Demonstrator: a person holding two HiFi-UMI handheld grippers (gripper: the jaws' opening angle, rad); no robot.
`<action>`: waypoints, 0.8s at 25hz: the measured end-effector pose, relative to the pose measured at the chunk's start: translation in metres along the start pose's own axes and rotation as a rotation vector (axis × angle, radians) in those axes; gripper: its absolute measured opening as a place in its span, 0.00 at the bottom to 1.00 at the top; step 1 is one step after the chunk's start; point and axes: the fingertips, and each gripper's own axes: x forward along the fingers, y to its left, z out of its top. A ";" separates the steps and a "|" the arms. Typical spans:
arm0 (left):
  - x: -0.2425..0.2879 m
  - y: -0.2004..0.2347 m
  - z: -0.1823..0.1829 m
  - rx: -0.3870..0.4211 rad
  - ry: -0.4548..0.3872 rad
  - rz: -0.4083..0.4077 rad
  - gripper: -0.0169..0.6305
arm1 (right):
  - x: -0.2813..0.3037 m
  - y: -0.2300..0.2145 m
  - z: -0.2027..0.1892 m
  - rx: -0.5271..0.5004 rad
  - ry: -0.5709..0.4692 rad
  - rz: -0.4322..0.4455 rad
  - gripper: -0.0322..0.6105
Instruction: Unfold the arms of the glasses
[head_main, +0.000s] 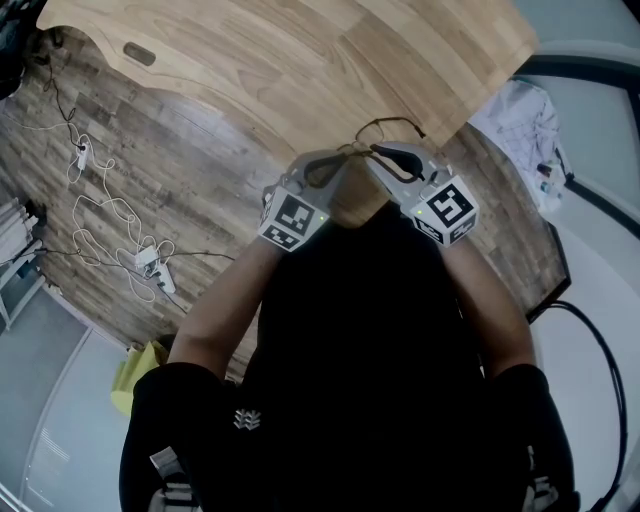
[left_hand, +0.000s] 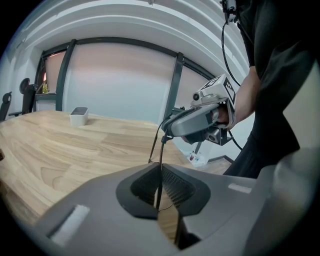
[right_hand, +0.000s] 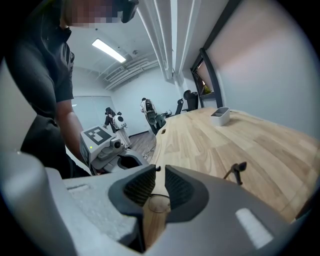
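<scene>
We hold the glasses (left_hand: 161, 160) just above the table's (head_main: 300, 60) near edge, left gripper (head_main: 335, 165) clamped on one thin arm, right gripper (head_main: 385, 158) pinching the frame, open tabletop stretching ahead.

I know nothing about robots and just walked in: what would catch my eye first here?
Two grey handheld tools meet tip to tip over the near edge of the wooden table: the left gripper and the right gripper. Thin wire glasses are pinched between them, gripped by both sets of jaws, one arm tip sticking out above the tabletop.
</scene>
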 end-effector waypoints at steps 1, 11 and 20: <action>0.000 0.001 -0.002 -0.002 0.006 0.001 0.06 | 0.000 0.000 0.000 0.002 0.000 0.001 0.14; -0.004 0.011 -0.002 0.005 0.021 0.019 0.09 | 0.006 0.007 0.005 -0.035 0.007 0.021 0.09; -0.031 0.016 -0.007 -0.009 0.017 0.062 0.18 | 0.016 0.027 0.016 -0.136 0.045 0.062 0.09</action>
